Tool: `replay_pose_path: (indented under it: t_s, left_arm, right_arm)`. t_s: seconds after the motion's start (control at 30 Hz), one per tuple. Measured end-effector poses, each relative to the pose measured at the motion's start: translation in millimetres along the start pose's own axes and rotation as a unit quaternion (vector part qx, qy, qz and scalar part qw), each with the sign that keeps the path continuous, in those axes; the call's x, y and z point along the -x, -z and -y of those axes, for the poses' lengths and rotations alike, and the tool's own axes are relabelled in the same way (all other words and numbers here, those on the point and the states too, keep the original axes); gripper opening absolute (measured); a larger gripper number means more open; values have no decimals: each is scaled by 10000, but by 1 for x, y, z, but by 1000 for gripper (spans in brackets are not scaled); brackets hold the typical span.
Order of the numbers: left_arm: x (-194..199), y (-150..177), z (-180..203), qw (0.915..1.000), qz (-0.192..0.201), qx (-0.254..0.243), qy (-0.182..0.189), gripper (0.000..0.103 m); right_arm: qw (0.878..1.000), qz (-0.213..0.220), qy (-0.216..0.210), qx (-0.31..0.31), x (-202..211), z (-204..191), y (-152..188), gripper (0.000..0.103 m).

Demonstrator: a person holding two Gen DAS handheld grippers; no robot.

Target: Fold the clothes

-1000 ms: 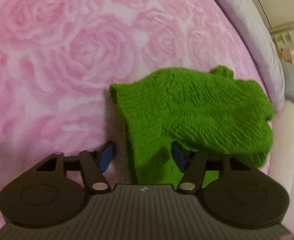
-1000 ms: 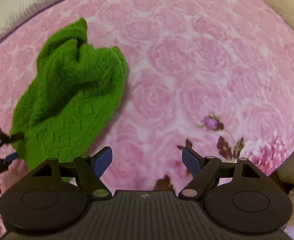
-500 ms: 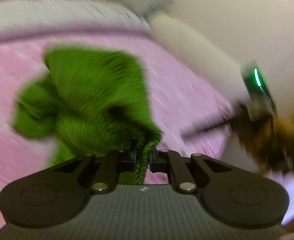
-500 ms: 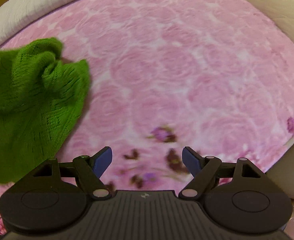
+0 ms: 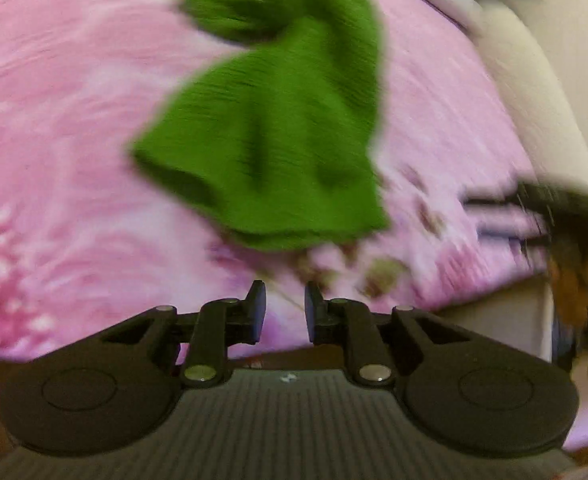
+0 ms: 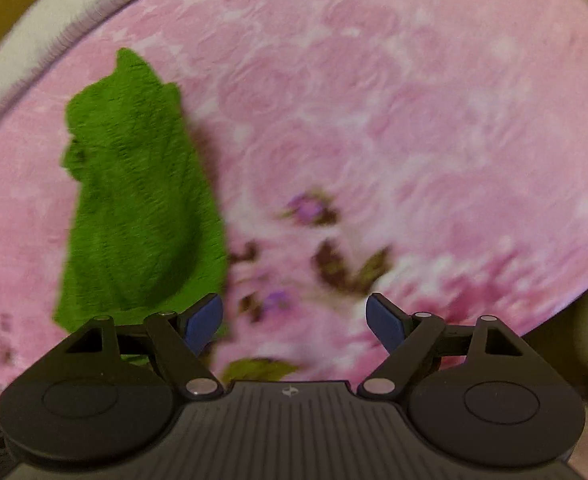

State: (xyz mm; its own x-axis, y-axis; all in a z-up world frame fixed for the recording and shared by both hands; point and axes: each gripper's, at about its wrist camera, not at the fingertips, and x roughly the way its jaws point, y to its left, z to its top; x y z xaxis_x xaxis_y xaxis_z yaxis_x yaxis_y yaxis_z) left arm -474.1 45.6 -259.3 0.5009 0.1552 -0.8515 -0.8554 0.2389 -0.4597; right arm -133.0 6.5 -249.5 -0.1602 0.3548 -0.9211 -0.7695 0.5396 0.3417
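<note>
Let go of green knit garment [image 5: 277, 132] since half a second back, when left gripper [image 5: 285, 312] was pinched on its edge. Jaws now opening, a narrow gap, nothing between them; cloth lay ahead of the tips and clear of the pads. Garment dropped in a rumpled heap on pink rose-print blanket [image 5: 53, 120], nearer the front edge than a second back. Heavy blur in left wrist view; folds hard to read.

Right gripper [image 6: 294, 320] spread wide, empty, hung over the blanket's dark flower print. Garment [image 6: 137, 200] sat to its left in that view, lower corner just beside left finger [image 6: 203, 322]; touching or not, could not tell. Other gripper showed as a dark streak [image 5: 534, 208] at right edge of left view.

Risks, judged:
- Heap bunched, layers stacked. A pinch now likely to catch two layers, giving a crooked fold.
- Loose knit may snag on a pad and drag.
- Plush blanket could be nipped along with the cloth if jaws went too deep.
- Garment near blanket's front edge; a careless tug might pull it off.
- Both grippers close together; a collision possible.
</note>
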Motion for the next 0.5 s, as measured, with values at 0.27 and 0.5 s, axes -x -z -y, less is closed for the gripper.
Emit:
replay_pose_path:
  t_s: [0.27, 0.5]
  left_arm:
    - [-5, -19, -51, 9873, 494, 1505, 159, 23]
    - [-16, -29, -83, 9786, 523, 1970, 281, 36]
  right_arm:
    - [9736, -275, -1448, -1741, -52, 24, 30, 60]
    - [9582, 105, -1423, -2480, -89, 29, 39, 60]
